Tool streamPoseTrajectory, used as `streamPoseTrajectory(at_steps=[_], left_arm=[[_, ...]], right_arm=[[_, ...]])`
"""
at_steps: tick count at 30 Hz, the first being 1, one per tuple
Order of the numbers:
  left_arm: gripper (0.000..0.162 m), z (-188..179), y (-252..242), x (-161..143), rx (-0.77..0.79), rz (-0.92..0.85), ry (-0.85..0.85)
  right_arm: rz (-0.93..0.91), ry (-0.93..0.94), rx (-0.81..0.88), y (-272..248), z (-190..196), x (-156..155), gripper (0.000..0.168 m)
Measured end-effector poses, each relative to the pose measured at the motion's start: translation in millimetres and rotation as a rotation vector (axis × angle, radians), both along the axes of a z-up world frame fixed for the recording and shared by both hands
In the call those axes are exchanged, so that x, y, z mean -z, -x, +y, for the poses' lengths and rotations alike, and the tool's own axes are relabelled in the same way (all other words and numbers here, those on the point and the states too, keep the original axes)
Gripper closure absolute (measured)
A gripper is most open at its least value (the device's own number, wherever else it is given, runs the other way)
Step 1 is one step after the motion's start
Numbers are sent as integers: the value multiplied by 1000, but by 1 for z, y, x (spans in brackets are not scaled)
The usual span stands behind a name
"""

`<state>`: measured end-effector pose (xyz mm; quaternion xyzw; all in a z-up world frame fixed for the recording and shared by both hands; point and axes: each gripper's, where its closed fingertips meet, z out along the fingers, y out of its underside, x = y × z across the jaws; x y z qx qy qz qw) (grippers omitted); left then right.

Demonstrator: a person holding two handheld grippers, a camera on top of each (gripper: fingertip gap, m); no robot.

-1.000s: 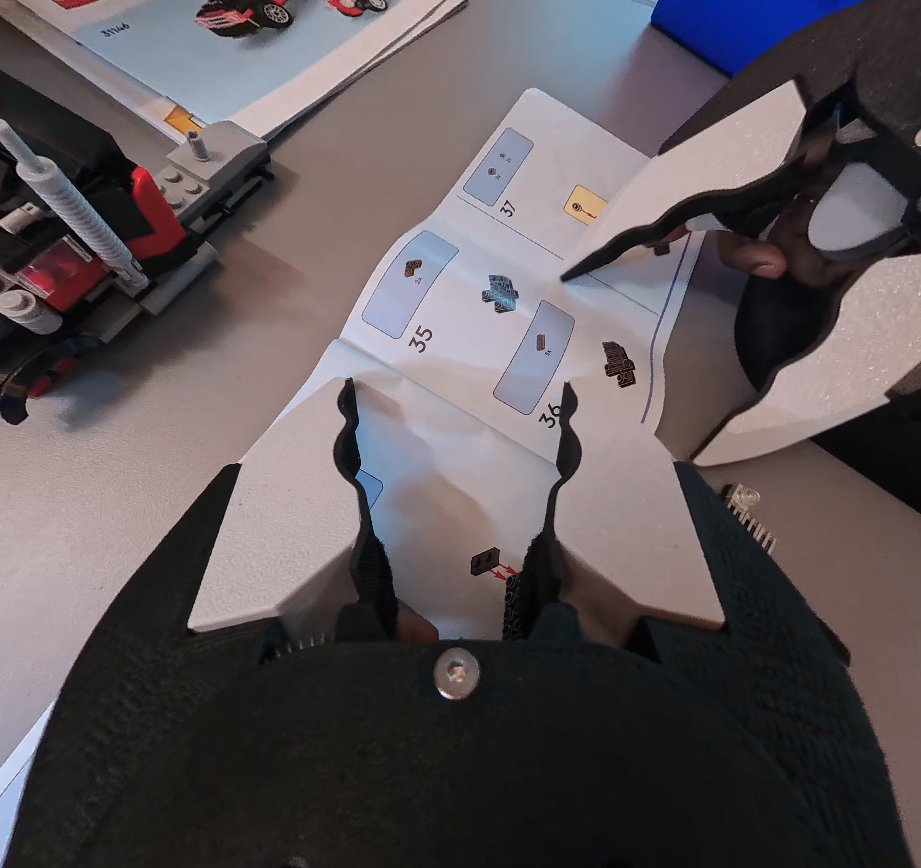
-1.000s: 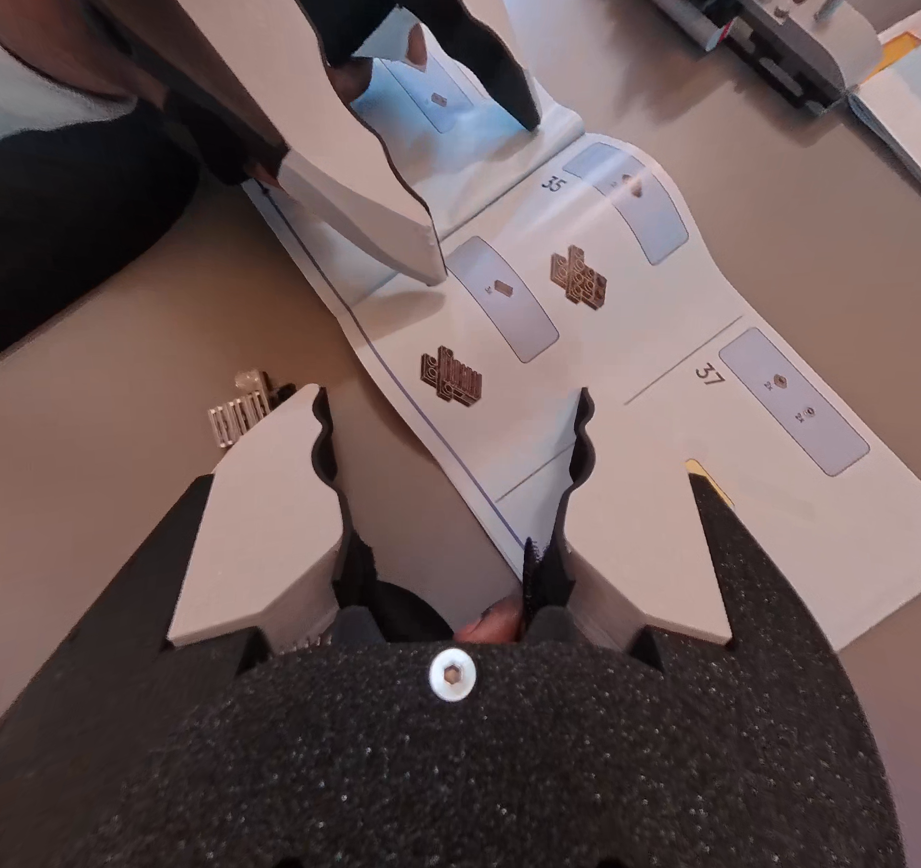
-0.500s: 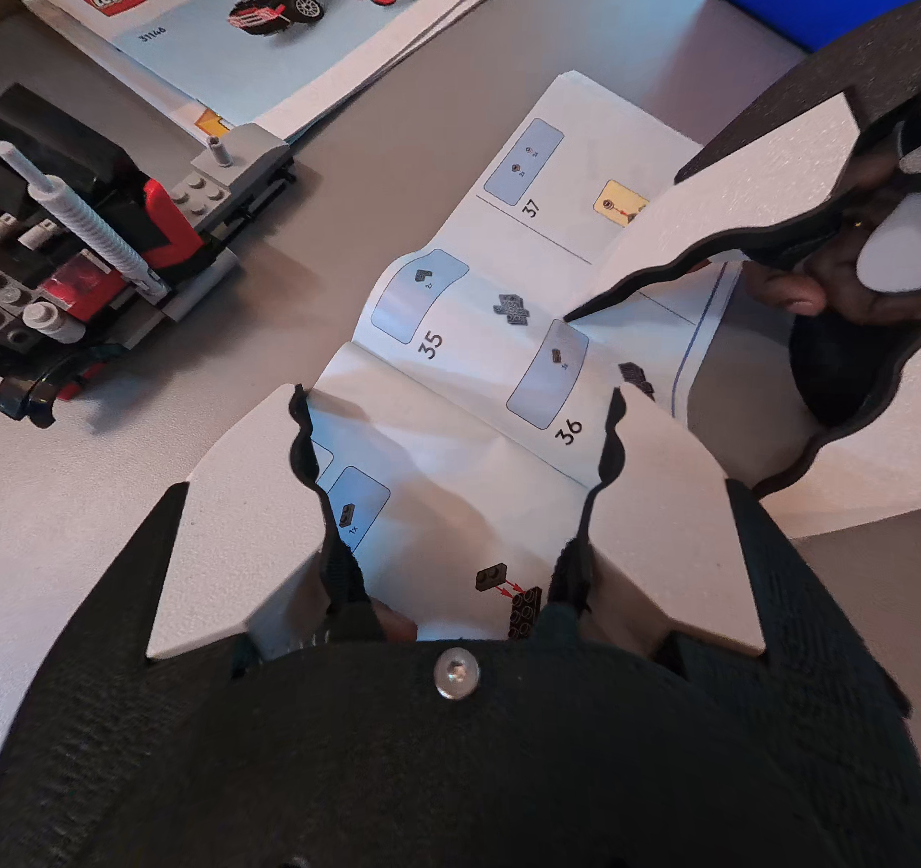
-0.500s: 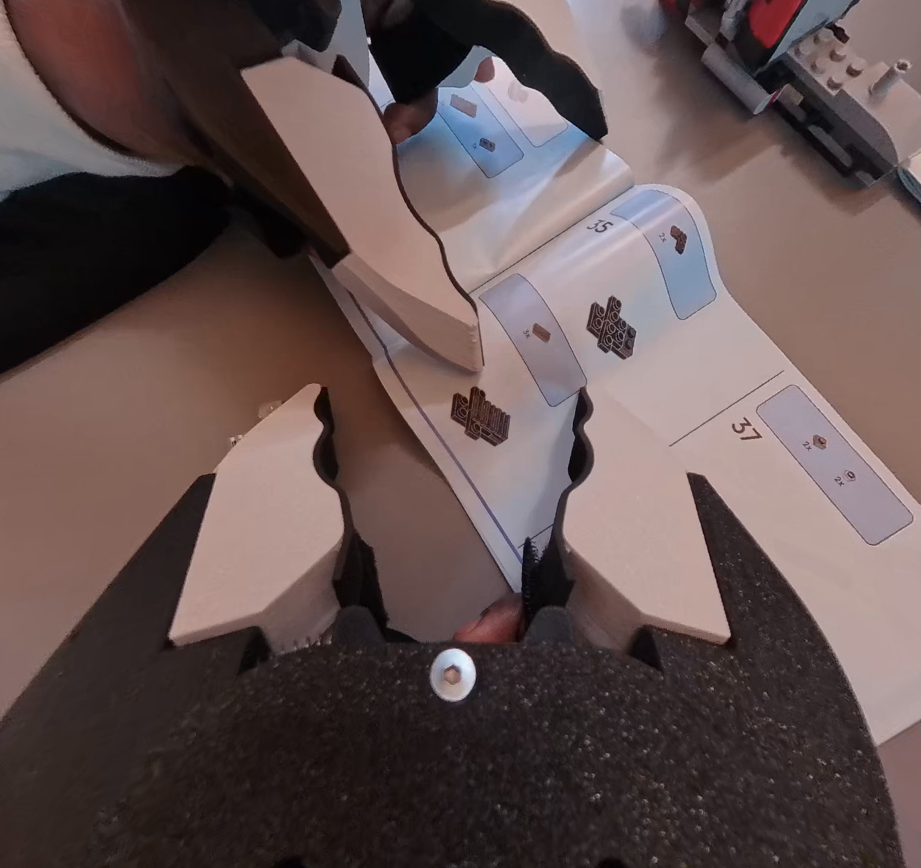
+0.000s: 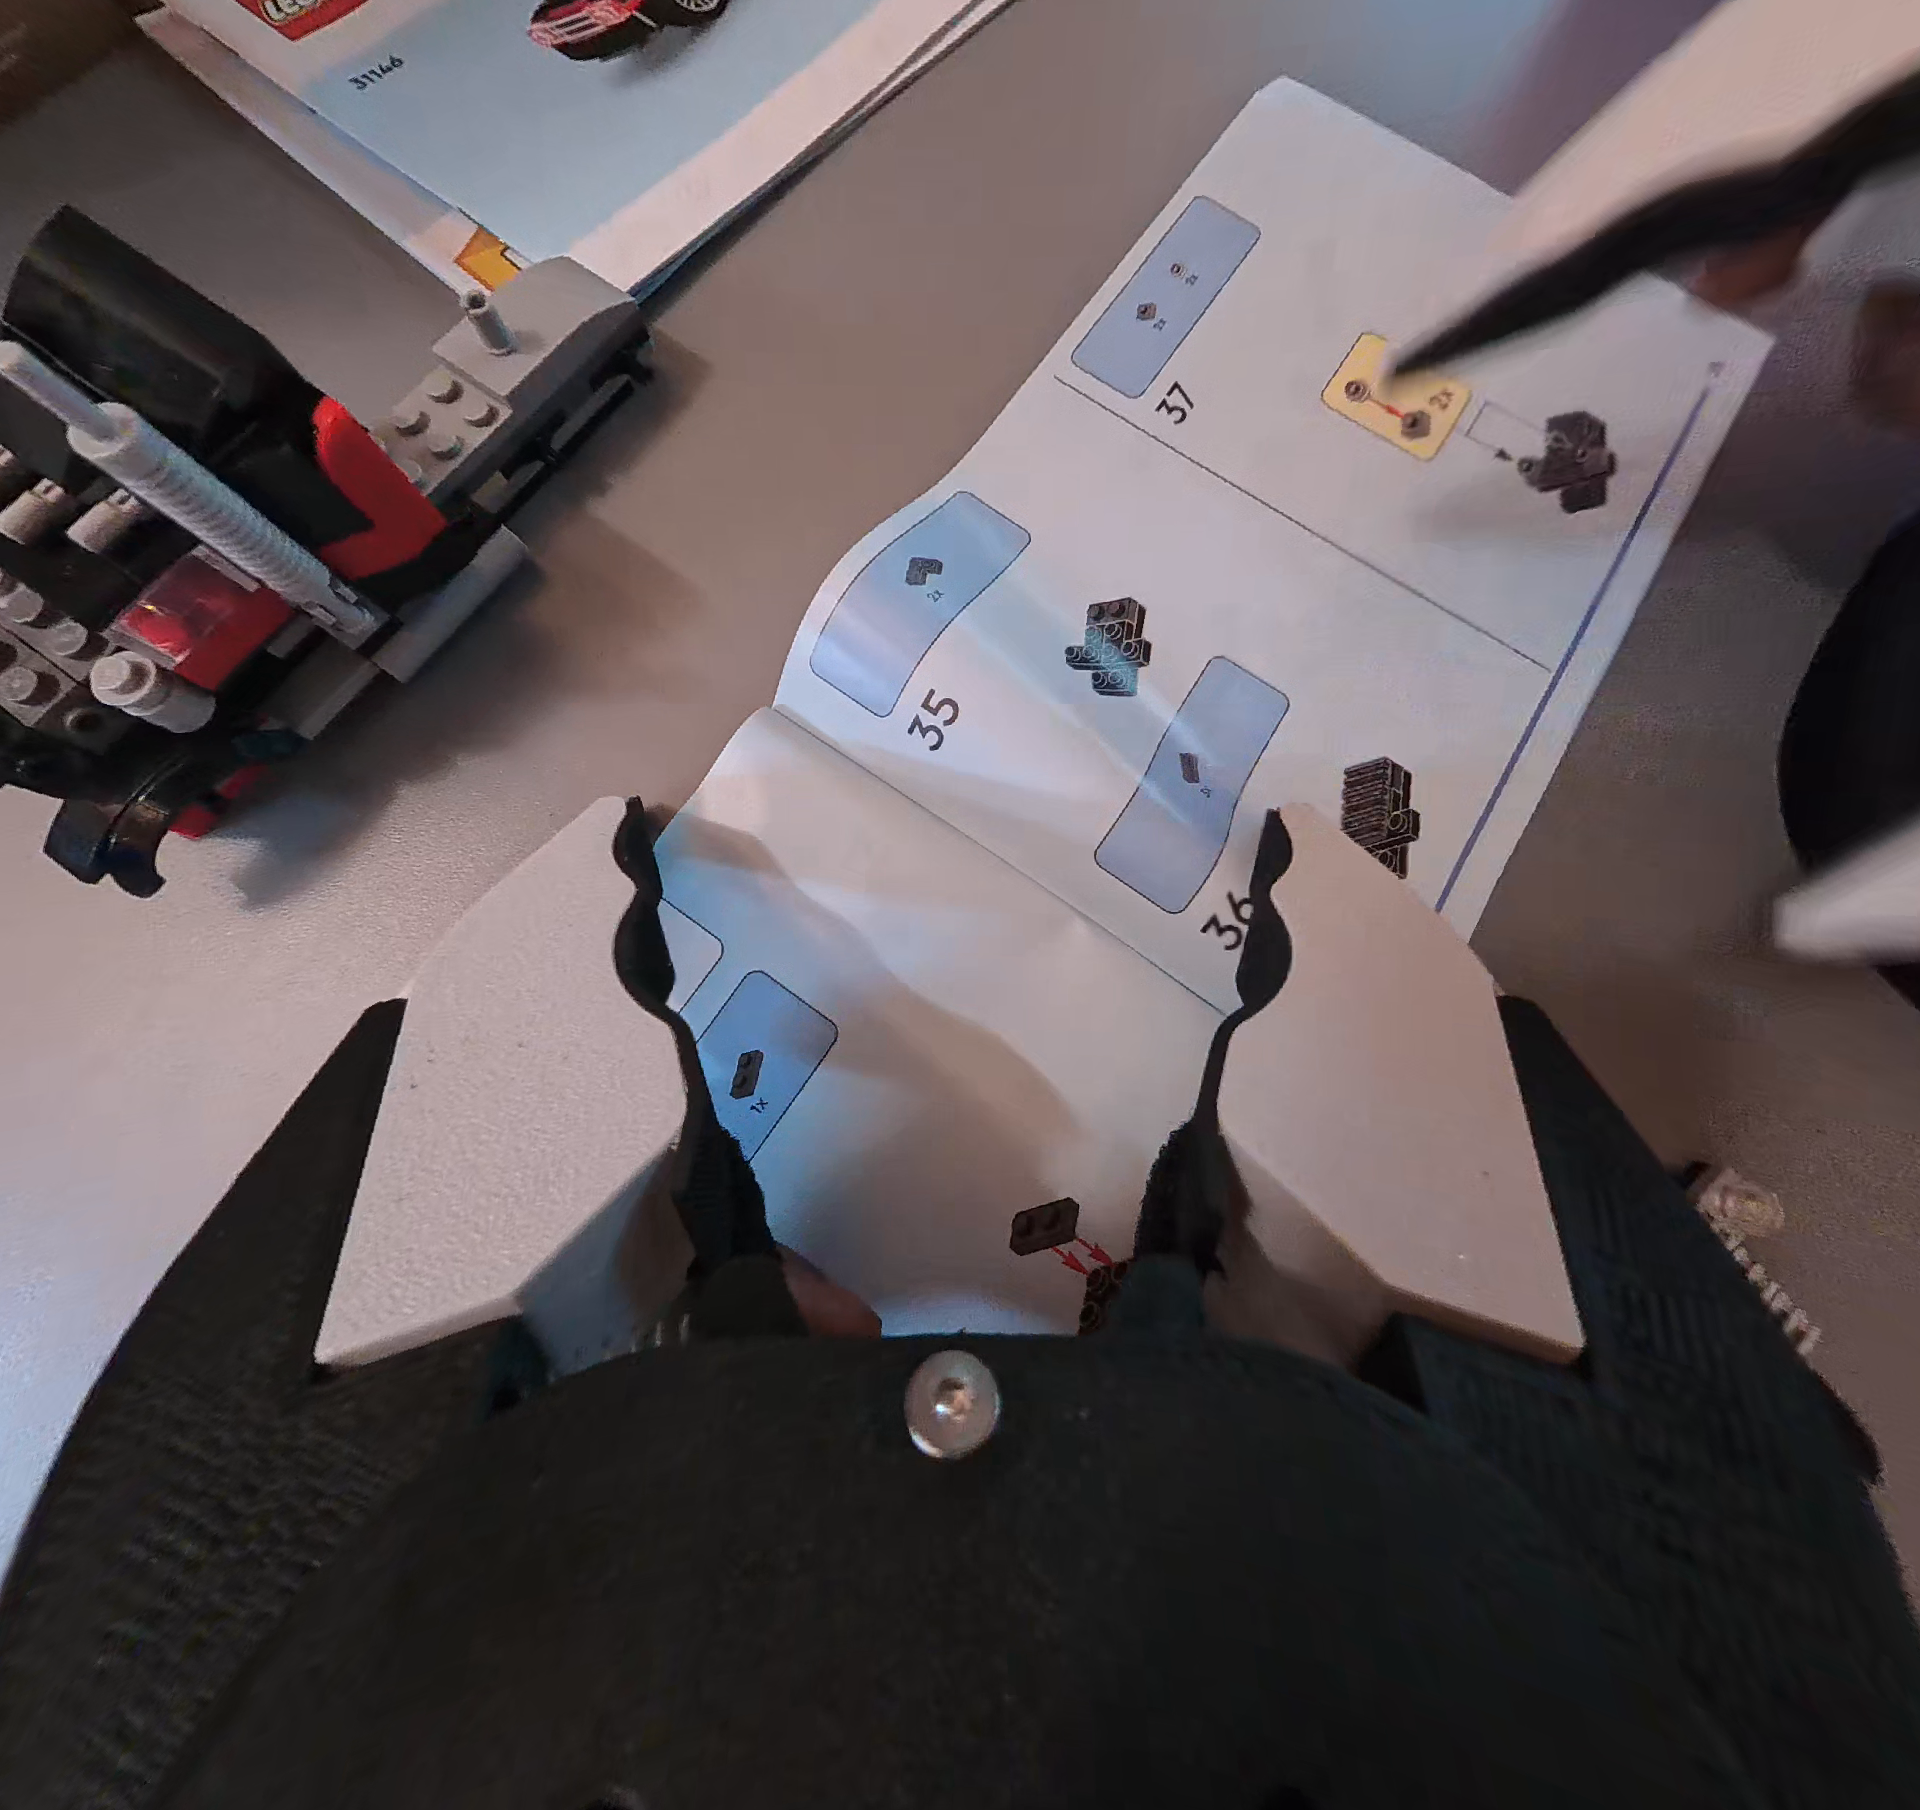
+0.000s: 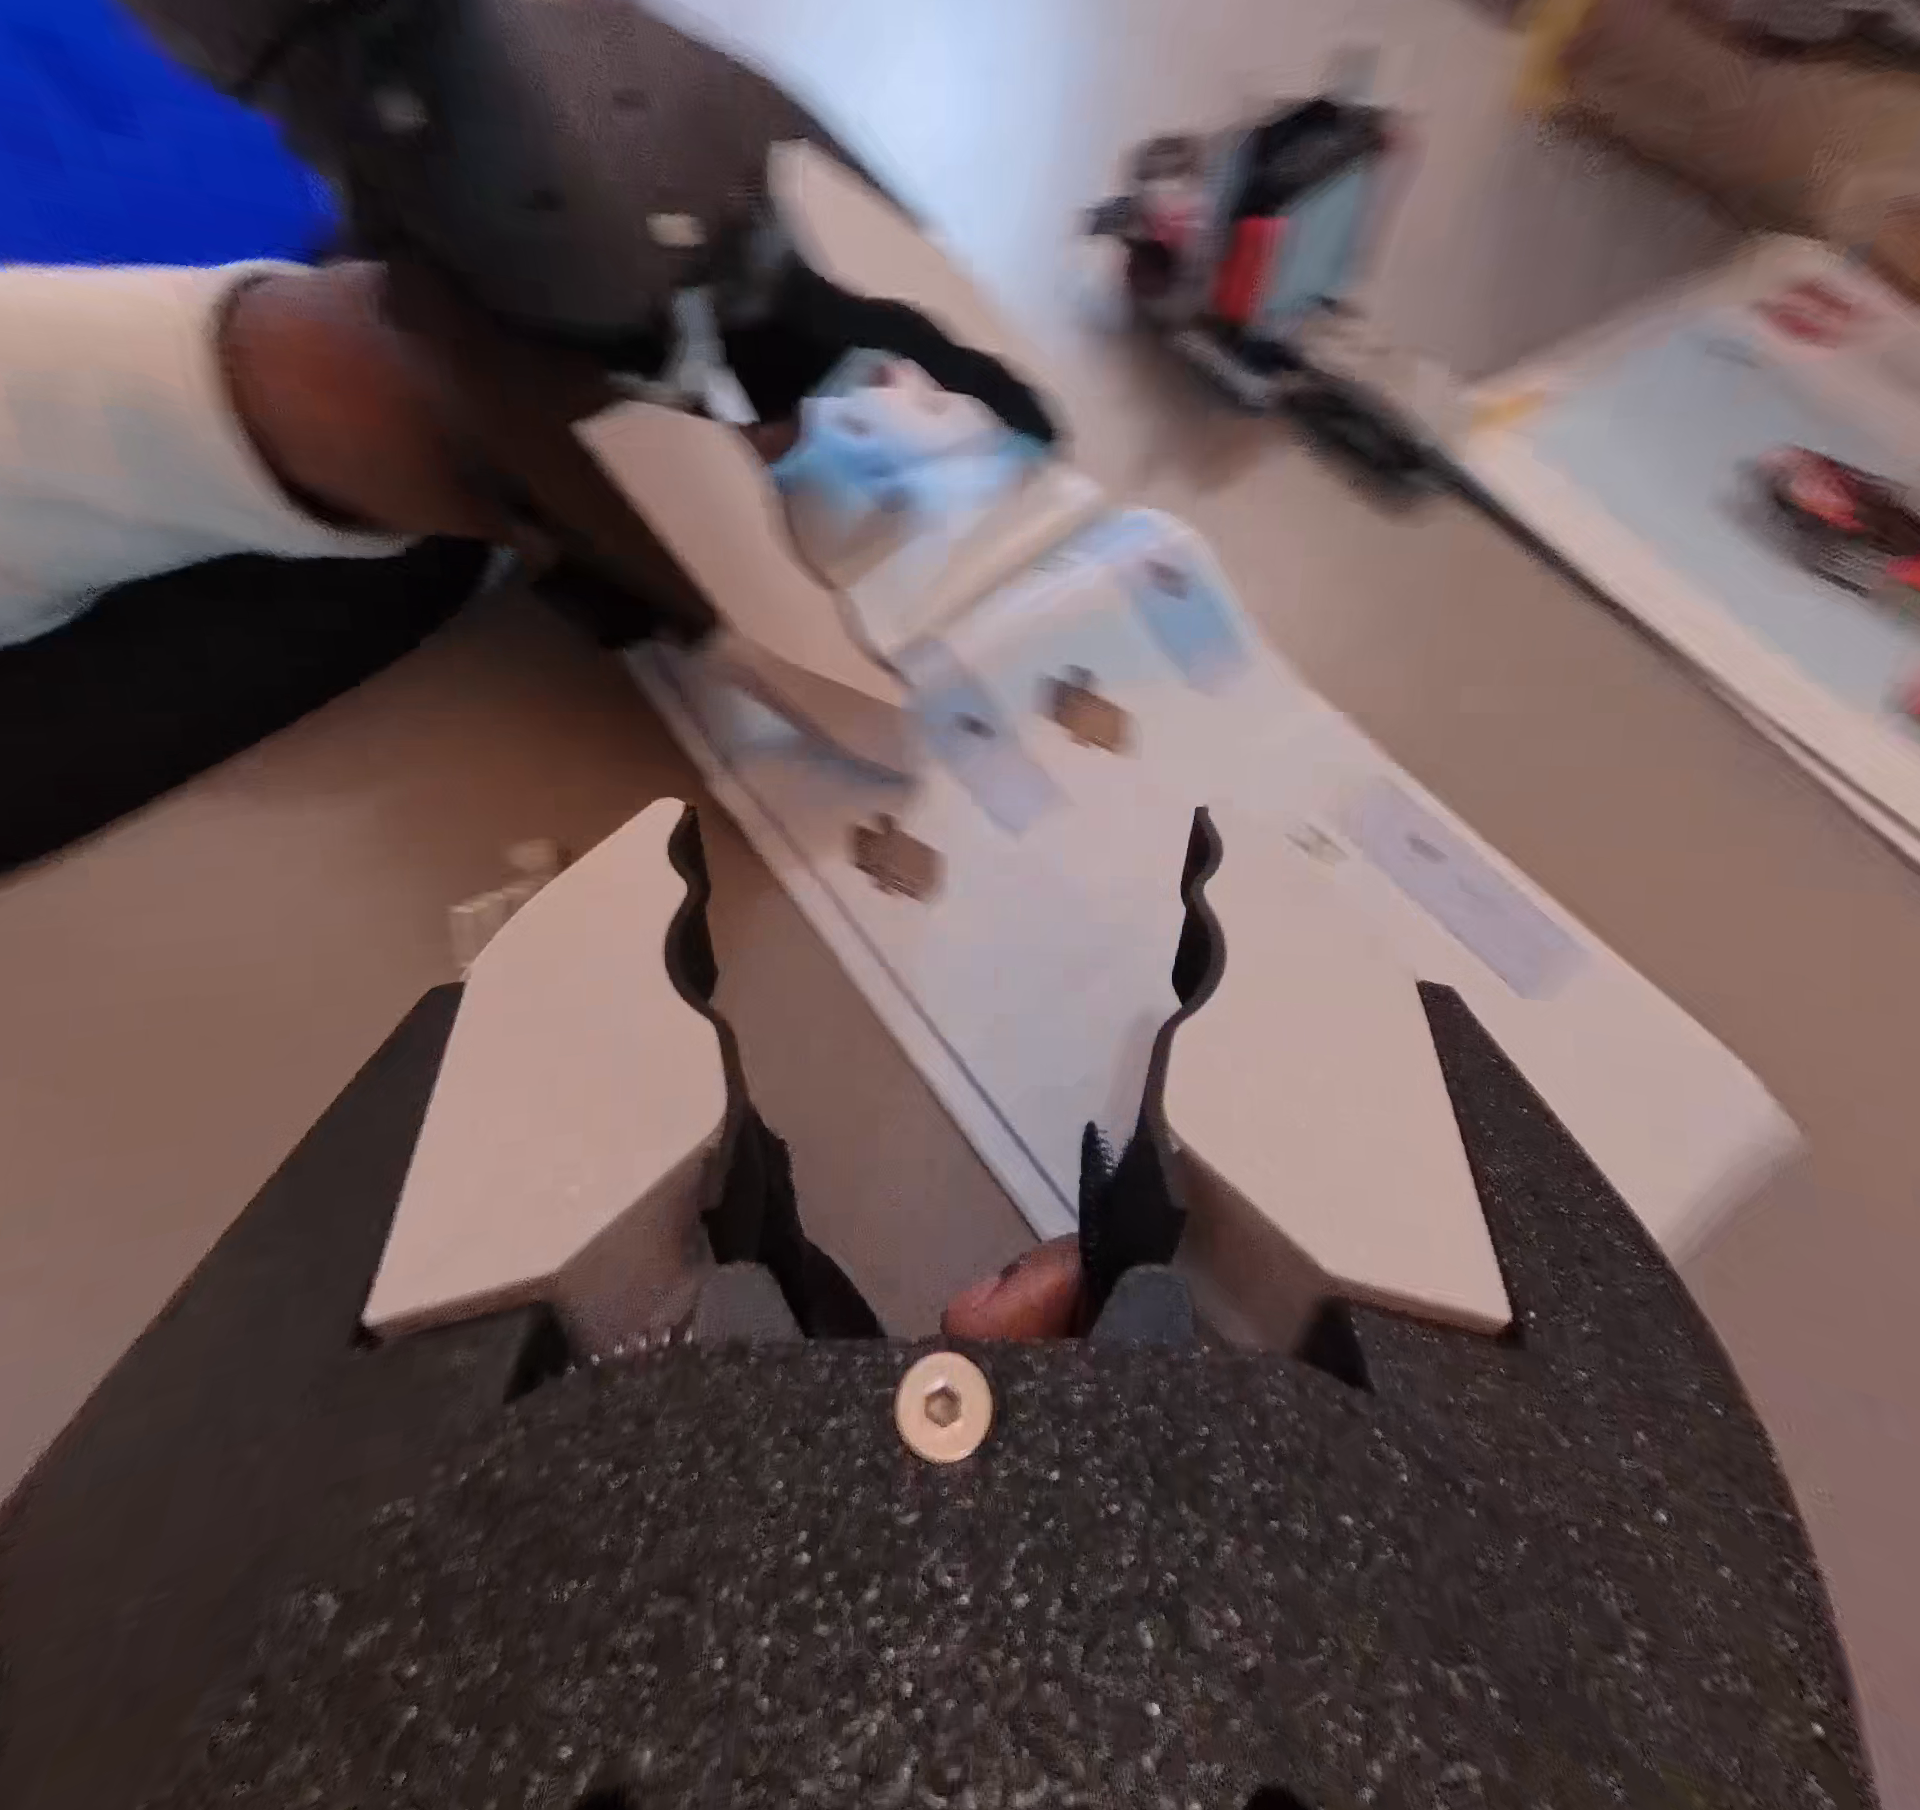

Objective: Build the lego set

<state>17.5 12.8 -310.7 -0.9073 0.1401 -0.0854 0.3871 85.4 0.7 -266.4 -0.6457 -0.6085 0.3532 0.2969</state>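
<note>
Left wrist view shows the left gripper (image 5: 951, 887) with its jaws spread wide and nothing between them, poised over an open instruction booklet (image 5: 1195, 638) that lies on the grey table (image 5: 831, 326). The booklet's near page bulges upward between the two white fingers (image 5: 540, 1064), and its far page lies flatter, printed with pale blue part boxes and small drawings of black brick stacks. At the upper right of that page the blurred tip of the right gripper (image 5: 1662, 191) comes down close to a yellow box; whether it touches the paper cannot be told. To the left of the booklet, well apart from it, stands the partly built lego vehicle (image 5: 239, 555), black, red and grey, with a ribbed light grey rod slanting across it. Beyond it lies a stack of closed instruction manuals (image 5: 623, 46), the grey front of the vehicle touching their near edge. A small clear piece (image 5: 1735, 1210) sits on the table just right of the left gripper.

Right wrist view is heavily motion-blurred. The right gripper (image 6: 940, 887) is likewise wide apart and empty, above the booklet's edge. Farther off, the left gripper is held in a hand (image 6: 343, 399) with a white sleeve (image 6: 114, 441).
</note>
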Motion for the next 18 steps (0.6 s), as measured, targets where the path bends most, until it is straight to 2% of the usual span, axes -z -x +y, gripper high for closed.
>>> streamPoseTrajectory(at_steps=[2,4,7,13,15,18], left_arm=[[56,0,1,-1,-6,-11,-2],[56,0,1,0,-4,-6,-2],[58,0,0,-1,-2,-6,-3],[60,0,0,-4,-1,-71,-9],[54,0,-1,-6,5,-104,-10],[37,-1,-4,-8,23,-148,-10]], right_arm=[[-30,-11,149,-30,36,5,73],[-100,16,201,-52,52,21,72],[-199,11,193,-62,54,39,72],[-221,-42,146,-49,42,43,70],[-218,-23,123,-44,35,42,68],[-195,13,102,-34,25,40,70]])
